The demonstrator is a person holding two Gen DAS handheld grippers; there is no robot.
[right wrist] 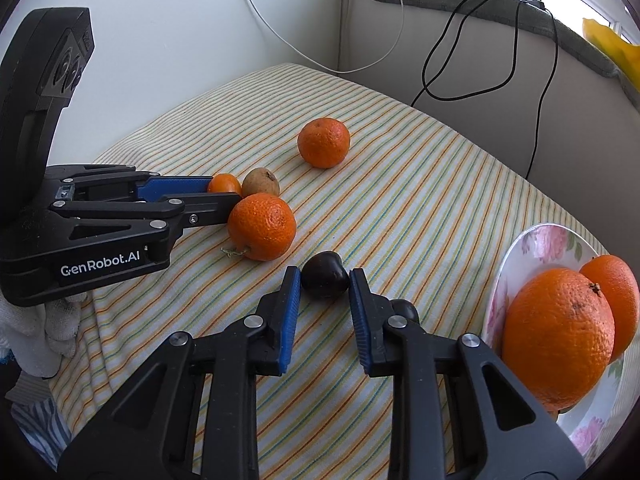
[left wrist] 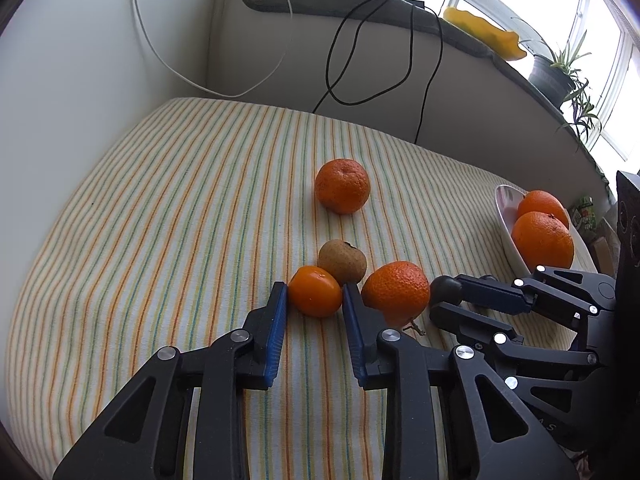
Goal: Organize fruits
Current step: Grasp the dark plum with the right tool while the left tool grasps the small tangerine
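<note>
Clamped on a small smooth orange fruit (left wrist: 314, 296), the left gripper (left wrist: 315, 300) sat farthest left of the big tangerine (left wrist: 396, 290) on the striped cloth (left wrist: 160, 200); a brown fruit (left wrist: 343, 261) lay just behind. Beyond the tangerine rested another tangerine (left wrist: 342, 186). Right of it, the right gripper (right wrist: 325, 282) pinched a dark plum (right wrist: 324, 275), and farther right two oranges (right wrist: 558, 332) filled the floral plate (right wrist: 532, 248).

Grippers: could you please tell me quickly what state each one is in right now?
Left gripper: shut on the small smooth orange fruit.
Right gripper: shut on the dark fruit.
</note>
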